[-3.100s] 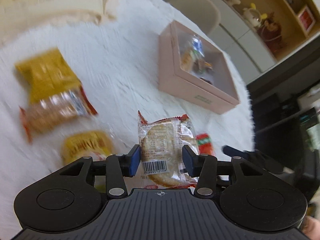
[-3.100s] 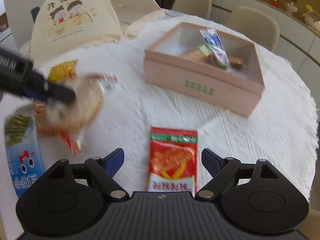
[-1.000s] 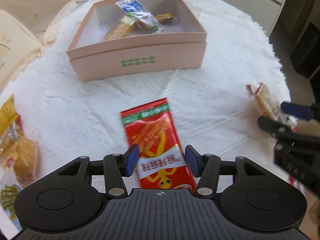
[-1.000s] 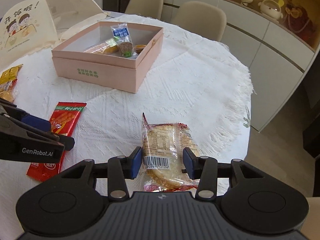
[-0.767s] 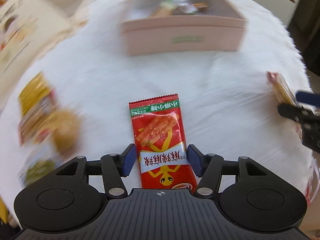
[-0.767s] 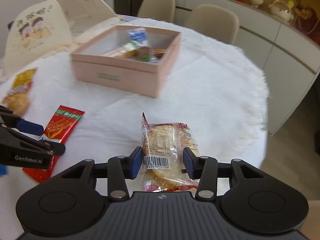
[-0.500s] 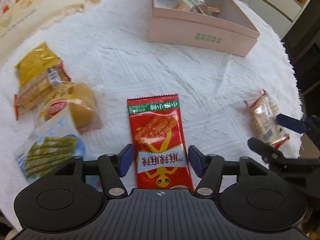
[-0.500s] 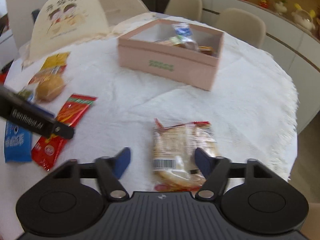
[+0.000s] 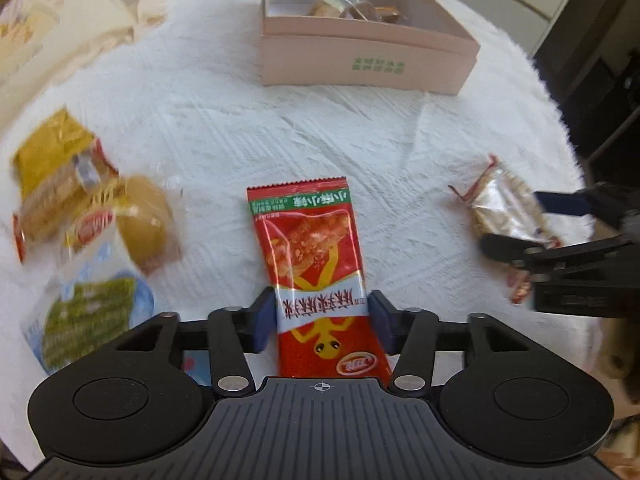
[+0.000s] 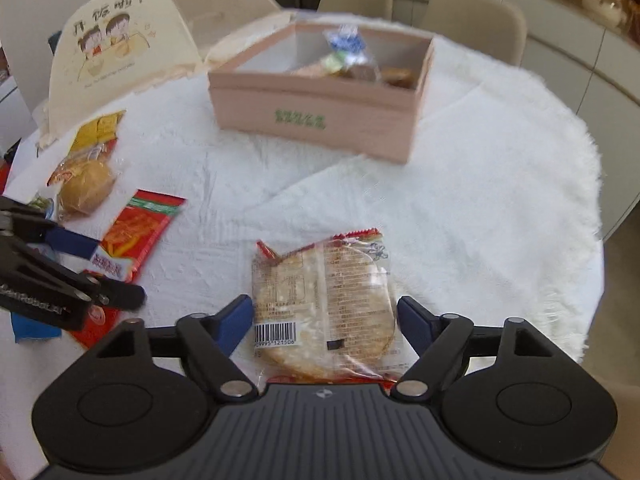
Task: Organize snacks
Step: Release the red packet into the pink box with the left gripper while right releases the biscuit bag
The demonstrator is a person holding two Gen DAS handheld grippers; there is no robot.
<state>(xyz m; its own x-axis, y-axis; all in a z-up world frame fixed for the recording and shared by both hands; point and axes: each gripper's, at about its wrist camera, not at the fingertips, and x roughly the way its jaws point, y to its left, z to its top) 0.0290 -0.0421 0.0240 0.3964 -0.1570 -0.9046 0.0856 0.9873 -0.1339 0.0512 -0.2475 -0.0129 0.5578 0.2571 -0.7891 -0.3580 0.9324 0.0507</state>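
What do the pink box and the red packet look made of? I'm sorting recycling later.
Pink box: probably paperboard with a matte finish, judging by its flat, straight walls, crisp corners, printed green lettering and lack of shine.
Red packet: likely printed plastic or foil-laminate film with a glossy finish, judging by its serrated top edge and its thin, flat shape on the tablecloth.

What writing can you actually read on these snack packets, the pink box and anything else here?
"GenRobot.AI", blurred, on the left gripper.
"121506", end of the barcode number on the rice cracker packet.
Chinese characters on the red snack packet: I cannot make them out.
Green print on the pink box: too blurred.
Cartoon bag: Chinese characters, I cannot make them out.
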